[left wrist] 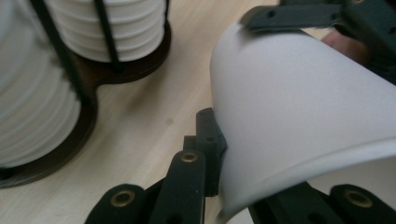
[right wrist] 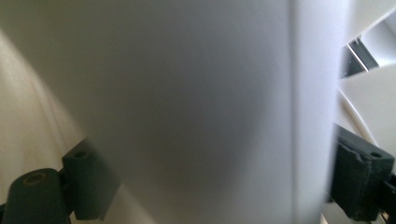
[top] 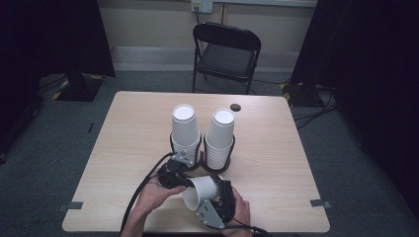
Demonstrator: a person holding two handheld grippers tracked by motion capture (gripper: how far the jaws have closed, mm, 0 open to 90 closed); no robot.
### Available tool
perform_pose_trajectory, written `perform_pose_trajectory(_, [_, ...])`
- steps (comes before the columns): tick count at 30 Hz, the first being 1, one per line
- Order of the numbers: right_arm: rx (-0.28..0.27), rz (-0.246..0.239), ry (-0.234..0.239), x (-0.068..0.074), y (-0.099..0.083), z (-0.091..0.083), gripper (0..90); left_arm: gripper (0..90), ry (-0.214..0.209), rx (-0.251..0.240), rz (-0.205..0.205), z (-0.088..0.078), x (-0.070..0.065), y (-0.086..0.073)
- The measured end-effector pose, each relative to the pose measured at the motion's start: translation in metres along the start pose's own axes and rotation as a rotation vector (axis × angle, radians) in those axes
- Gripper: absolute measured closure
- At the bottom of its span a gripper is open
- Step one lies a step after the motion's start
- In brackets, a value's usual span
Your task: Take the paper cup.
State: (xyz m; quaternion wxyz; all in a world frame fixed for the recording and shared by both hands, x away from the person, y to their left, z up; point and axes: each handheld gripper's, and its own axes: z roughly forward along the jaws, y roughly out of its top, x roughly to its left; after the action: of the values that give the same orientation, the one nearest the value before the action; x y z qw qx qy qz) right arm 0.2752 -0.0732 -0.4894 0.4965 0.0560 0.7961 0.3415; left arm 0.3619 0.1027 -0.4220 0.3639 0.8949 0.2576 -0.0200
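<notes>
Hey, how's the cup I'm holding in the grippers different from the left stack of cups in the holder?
The held cup is a single cup; the left stack is many cups nested together. The held cup lies tilted on its side, mouth toward the person, above the table; the left stack stands upside down in the dark holder. Both are plain white paper.

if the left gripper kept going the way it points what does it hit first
The left gripper is already clamped on the cup, so the cup comes first. Past it, the right gripper holds the same cup from the other side; depth beyond that is unclear.
</notes>
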Motion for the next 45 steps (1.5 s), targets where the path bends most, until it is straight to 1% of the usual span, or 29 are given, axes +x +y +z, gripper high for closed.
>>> perform_pose_trajectory(1, [-0.008, 0.005, 0.002, 0.001, 0.002, 0.000, 9.8, 86.4, -0.009, -0.009, -0.004, 0.001, 0.000, 0.000])
perform_pose_trajectory(3, [-0.021, 0.011, 0.006, 0.001, 0.004, 0.001, 8.9, 86.4, -0.019, -0.010, -0.018, 0.002, 0.001, 0.000])
perform_pose_trajectory(4, [-0.030, 0.023, 0.011, 0.001, 0.005, 0.001, 8.5, 86.4, -0.031, -0.018, -0.034, 0.004, 0.003, -0.001])
perform_pose_trajectory(8, [-0.042, 0.022, 0.015, 0.003, 0.007, 0.000, 7.9, 86.3, -0.035, -0.021, -0.048, 0.007, 0.005, -0.001])
perform_pose_trajectory(9, [-0.042, 0.022, 0.015, 0.003, 0.007, 0.000, 7.9, 86.3, -0.023, -0.017, -0.053, 0.007, 0.004, 0.000])
perform_pose_trajectory(10, [-0.040, 0.023, 0.015, 0.002, 0.007, 0.000, 7.8, 86.2, -0.032, -0.025, -0.059, 0.009, 0.005, -0.001])
perform_pose_trajectory(12, [-0.040, 0.020, 0.016, 0.002, 0.007, 0.000, 7.8, 86.0, -0.035, -0.036, -0.078, 0.010, 0.005, -0.001])
perform_pose_trajectory(13, [-0.041, 0.021, 0.014, 0.003, 0.008, 0.000, 7.8, 85.9, -0.039, -0.038, -0.080, 0.011, 0.006, 0.000])
perform_pose_trajectory(17, [-0.057, 0.001, 0.010, 0.003, 0.011, -0.002, 7.8, 85.6, -0.043, -0.042, -0.096, 0.012, 0.006, 0.000])
perform_pose_trajectory(20, [-0.062, 0.001, 0.015, 0.004, 0.012, -0.002, 7.9, 85.5, -0.041, -0.033, -0.095, 0.013, 0.007, 0.000])
perform_pose_trajectory(25, [-0.079, 0.002, 0.010, 0.005, 0.014, -0.002, 7.9, 84.1, -0.048, -0.051, -0.112, 0.013, 0.008, -0.001])
perform_pose_trajectory(26, [-0.082, 0.003, 0.010, 0.005, 0.014, -0.002, 8.0, 84.1, -0.049, -0.062, -0.117, 0.013, 0.008, -0.002])
perform_pose_trajectory(28, [-0.089, 0.000, 0.012, 0.004, 0.014, -0.003, 8.0, 83.5, -0.065, -0.076, -0.125, 0.015, 0.010, -0.004])
perform_pose_trajectory(30, [-0.087, 0.006, 0.027, 0.004, 0.015, -0.002, 8.1, 83.5, -0.067, -0.084, -0.135, 0.016, 0.011, -0.006])
perform_pose_trajectory(32, [-0.087, 0.007, 0.029, 0.004, 0.015, -0.002, 8.1, 83.5, -0.068, -0.087, -0.140, 0.016, 0.011, -0.007])
perform_pose_trajectory(33, [-0.086, 0.008, 0.029, 0.004, 0.015, -0.001, 8.3, 83.2, -0.061, -0.097, -0.141, 0.017, 0.011, -0.008])
perform_pose_trajectory(34, [-0.090, 0.018, 0.032, 0.004, 0.015, -0.001, 8.6, 83.4, -0.062, -0.100, -0.139, 0.016, 0.011, -0.008])
perform_pose_trajectory(35, [-0.090, 0.018, 0.032, 0.004, 0.015, -0.001, 8.6, 83.4, -0.064, -0.103, -0.139, 0.016, 0.011, -0.009])
perform_pose_trajectory(36, [-0.095, 0.038, 0.038, 0.002, 0.014, -0.001, 8.7, 83.9, -0.059, -0.122, -0.141, 0.016, 0.011, -0.010])
perform_pose_trajectory(37, [-0.095, 0.038, 0.038, 0.002, 0.014, -0.001, 8.7, 83.8, -0.059, -0.122, -0.141, 0.016, 0.011, -0.010])
perform_pose_trajectory(38, [-0.098, 0.045, 0.038, 0.001, 0.014, -0.001, 8.9, 83.8, -0.051, -0.139, -0.144, 0.016, 0.010, -0.011])
perform_pose_trajectory(39, [-0.104, 0.054, 0.034, 0.000, 0.014, -0.001, 9.3, 82.1, -0.044, -0.150, -0.149, 0.015, 0.010, -0.011])
perform_pose_trajectory(40, [-0.108, 0.056, 0.034, -0.002, 0.014, -0.001, 9.5, 81.8, -0.039, -0.169, -0.141, 0.014, 0.009, -0.012])
perform_pose_trajectory(41, [-0.108, 0.056, 0.034, -0.002, 0.014, -0.001, 9.5, 80.9, -0.039, -0.169, -0.141, 0.014, 0.009, -0.012])
perform_pose_trajectory(42, [-0.115, 0.073, 0.032, -0.003, 0.014, -0.002, 9.8, 79.0, -0.035, -0.185, -0.141, 0.013, 0.008, -0.013])
perform_pose_trajectory(43, [-0.115, 0.073, 0.032, -0.003, 0.014, -0.002, 9.8, 79.0, -0.027, -0.192, -0.137, 0.012, 0.008, -0.013])
perform_pose_trajectory(44, [-0.118, 0.094, 0.033, -0.005, 0.014, -0.002, 10.1, 76.9, -0.005, -0.209, -0.133, 0.012, 0.006, -0.014])
perform_pose_trajectory(45, [-0.118, 0.094, 0.033, -0.005, 0.014, -0.002, 10.1, 76.9, -0.003, -0.213, -0.133, 0.011, 0.006, -0.015])
